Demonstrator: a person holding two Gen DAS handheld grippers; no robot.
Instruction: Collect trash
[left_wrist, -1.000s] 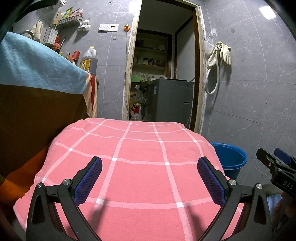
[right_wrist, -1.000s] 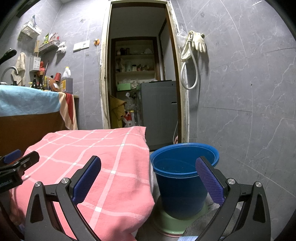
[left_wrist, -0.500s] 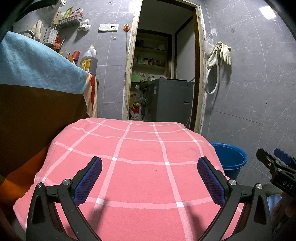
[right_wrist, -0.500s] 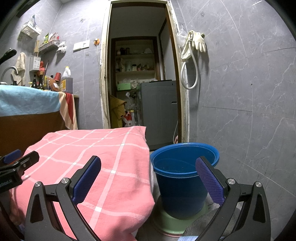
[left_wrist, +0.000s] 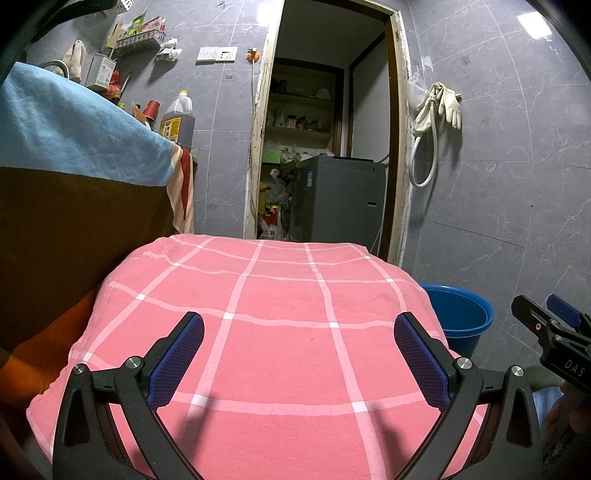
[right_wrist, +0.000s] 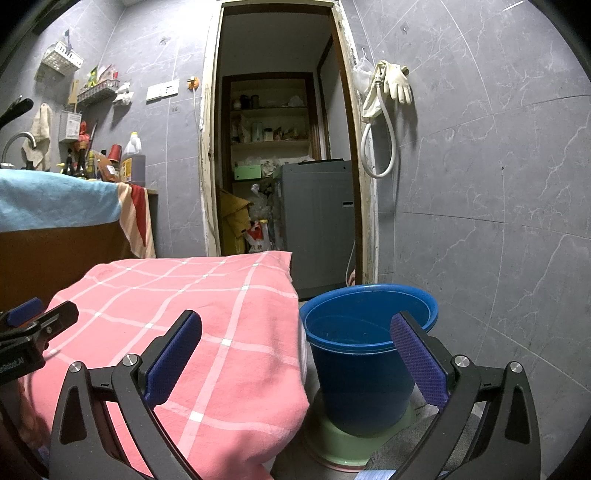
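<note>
Left wrist view: the left hand-held gripper (left_wrist: 298, 354) fills the bottom of the frame with its jaws spread wide and nothing between them. Beneath and ahead of it lies a pink checked cloth (left_wrist: 280, 302) draped over a worktop, bare of any visible trash. At the right edge, the tip of the right hand-held gripper (left_wrist: 546, 325) pokes in, and just beyond the cloth's right corner sits a blue bucket (left_wrist: 463, 314). In the upper left a blue towel (left_wrist: 74, 133) hangs over a brown counter, with an oil bottle (left_wrist: 179, 122) behind it. An open doorway at centre top shows a grey washing machine (left_wrist: 340, 199), and rubber gloves (left_wrist: 448, 105) hang on the tiled wall to its right.

Right wrist view: the right hand-held gripper (right_wrist: 295, 350) also stands released, holding nothing. The bucket (right_wrist: 365, 354) sits lower centre-right, standing on a pale green base (right_wrist: 332, 439), just beside the cloth's (right_wrist: 192, 314) hanging edge. What is inside the bucket cannot be made out. The left hand-held gripper (right_wrist: 40, 317) shows at the left edge.
</note>
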